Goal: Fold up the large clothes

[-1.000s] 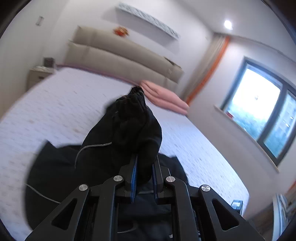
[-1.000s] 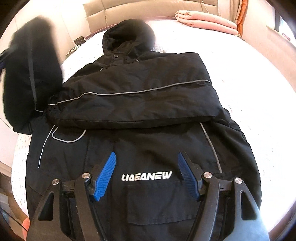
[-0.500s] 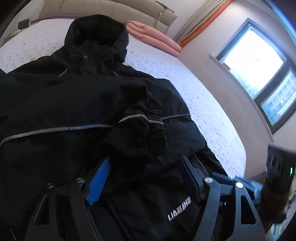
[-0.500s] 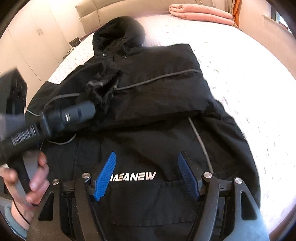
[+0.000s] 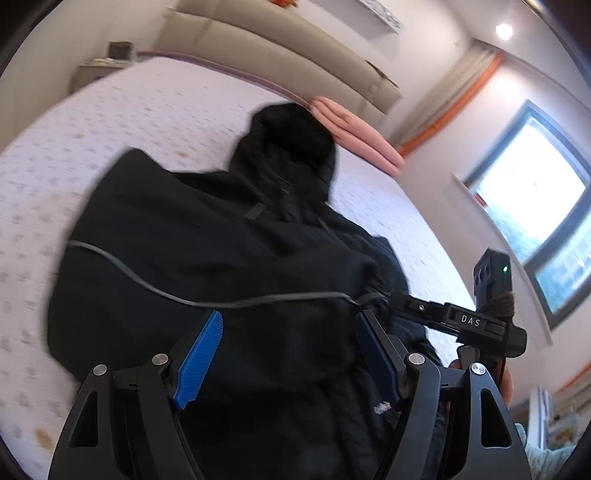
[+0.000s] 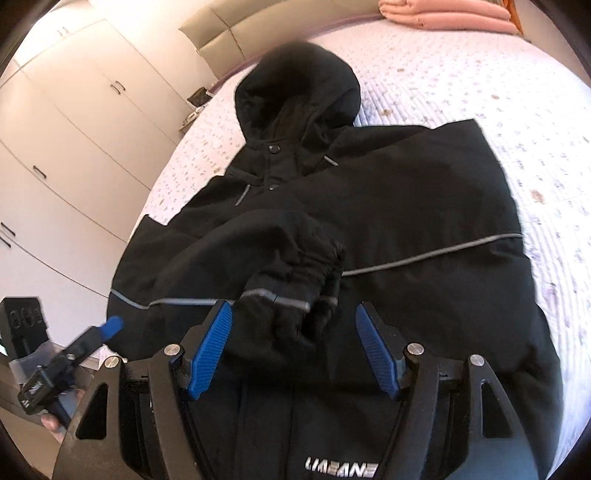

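Note:
A large black hooded jacket (image 6: 406, 192) with grey piping lies face up on the bed, hood toward the headboard; it also shows in the left wrist view (image 5: 207, 258). Both sleeves are folded across the chest. The left sleeve's elastic cuff (image 6: 295, 273) lies on top in the middle. My right gripper (image 6: 293, 354) is open, with its jaws on either side of that cuff, just in front of it. My left gripper (image 5: 288, 358) is open and empty above the jacket's left side. The right gripper also shows in the left wrist view (image 5: 373, 299) at the right.
The bed (image 6: 480, 85) has a white patterned cover. Folded pink bedding (image 6: 447, 14) lies by the beige headboard (image 5: 280, 40). White wardrobes (image 6: 74, 129) stand left of the bed, a window (image 5: 535, 206) to its right. A nightstand (image 5: 99, 66) is by the headboard.
My left gripper carried the left sleeve over the chest, opened and let it go, then drew back to the left. My right gripper moved forward up to the cuff.

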### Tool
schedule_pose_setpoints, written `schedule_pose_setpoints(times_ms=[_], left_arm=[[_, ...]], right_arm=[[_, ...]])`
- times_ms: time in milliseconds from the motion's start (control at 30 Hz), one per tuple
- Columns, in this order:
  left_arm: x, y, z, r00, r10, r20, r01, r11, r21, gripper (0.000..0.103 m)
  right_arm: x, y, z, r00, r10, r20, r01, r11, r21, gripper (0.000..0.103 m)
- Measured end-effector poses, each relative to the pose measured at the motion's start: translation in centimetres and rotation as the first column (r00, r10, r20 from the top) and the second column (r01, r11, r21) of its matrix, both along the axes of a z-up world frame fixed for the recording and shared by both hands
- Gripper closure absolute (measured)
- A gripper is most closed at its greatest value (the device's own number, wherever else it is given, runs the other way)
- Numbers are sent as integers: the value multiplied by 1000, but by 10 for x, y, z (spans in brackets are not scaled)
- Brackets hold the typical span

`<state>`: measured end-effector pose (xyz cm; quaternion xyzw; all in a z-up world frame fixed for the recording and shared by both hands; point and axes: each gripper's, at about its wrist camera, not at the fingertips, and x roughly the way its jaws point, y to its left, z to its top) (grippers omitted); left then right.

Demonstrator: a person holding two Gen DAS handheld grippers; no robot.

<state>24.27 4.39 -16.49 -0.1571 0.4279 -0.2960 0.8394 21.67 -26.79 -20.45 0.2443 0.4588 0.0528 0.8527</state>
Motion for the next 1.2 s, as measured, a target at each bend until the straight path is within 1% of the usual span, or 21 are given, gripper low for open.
schedule_pose_setpoints(times_ms=[67, 133, 167, 200, 233, 300, 333, 400, 467, 567, 633, 667, 700, 733, 800, 833, 900, 1067, 1133, 1167, 1200], left_arm=[[4, 11, 4, 1000, 27, 16, -27, 1000, 7, 27], [9, 17, 4, 998, 59, 34, -61, 997, 40, 27], [13, 18, 4, 996, 77, 43, -80, 995, 64, 27], [16, 20, 3, 995, 93, 44, -97, 992, 85, 27], [20, 21, 2, 993, 109, 41, -113, 988, 102, 27], [29, 22, 0, 991, 131, 41, -134, 984, 116, 27], [33, 22, 0, 990, 137, 44, -141, 982, 128, 27], [40, 17, 0, 988, 142, 53, -149, 974, 169, 30], [44, 9, 0, 989, 133, 60, -142, 969, 200, 31], [52, -9, -9, 993, 106, 42, -113, 963, 245, 31], [59, -27, -28, 997, 82, 3, -79, 950, 302, 36], [63, -36, -40, 997, 80, -19, -68, 931, 359, 43], [66, -42, -50, 996, 85, -27, -67, 911, 406, 46], [67, -46, -59, 996, 86, -27, -66, 897, 437, 46], [67, -47, -65, 996, 85, -11, -71, 891, 448, 46], [67, -45, -65, 996, 85, -15, -70, 896, 438, 46], [68, -40, -66, 997, 77, -23, -60, 906, 420, 47], [63, -35, -56, 999, 49, -8, -42, 913, 406, 46], [56, -35, -42, 999, 41, 6, -40, 917, 398, 46], [51, -35, -35, 999, 38, 19, -42, 919, 393, 46], [48, -35, -25, 999, 37, 40, -50, 920, 388, 46]], right_arm=[[7, -3, -11, 1000, -1, -29, 2, 999, 42, 30], [16, -3, -25, 998, 33, -44, -26, 989, 143, 30], [17, -1, -29, 998, 55, -43, -46, 982, 185, 37], [18, 1, -29, 997, 56, -44, -47, 982, 185, 52], [18, 7, -26, 997, 63, -48, -55, 987, 153, 54], [10, 12, -11, 998, 60, -18, -58, 994, 96, 69], [3, 11, 3, 998, 55, 11, -55, 996, 75, 71], [-8, 2, 30, 998, 24, 66, -27, 999, 38, 72], [-23, -12, 62, 991, -27, 128, 35, 998, -59, 72], [-34, -35, 82, 982, -95, 163, 126, 974, -189, 72], [-32, -52, 74, 983, -127, 133, 154, 964, -218, 72], [-29, -57, 66, 984, -135, 114, 158, 961, -225, 72], [-21, -63, 48, 987, -146, 68, 159, 956, -247, 72], [-17, -68, 31, 988, -154, 26, 155, 954, -255, 72], [-2, -72, -13, 982, -168, -85, 142, 958, -250, 73], [3, -72, -25, 980, -169, -105, 139, 959, -247, 73], [1, -75, -36, 982, -168, -88, 144, 962, -233, 74], [-3, -80, -26, 984, -153, -93, 129, 966, -224, 72], [-7, -78, -13, 983, -159, -89, 130, 955, -267, 66], [-11, -73, -1, 984, -162, -73, 133, 945, -298, 61], [-15, -66, 17, 986, -161, -37, 139, 927, -348, 60]])
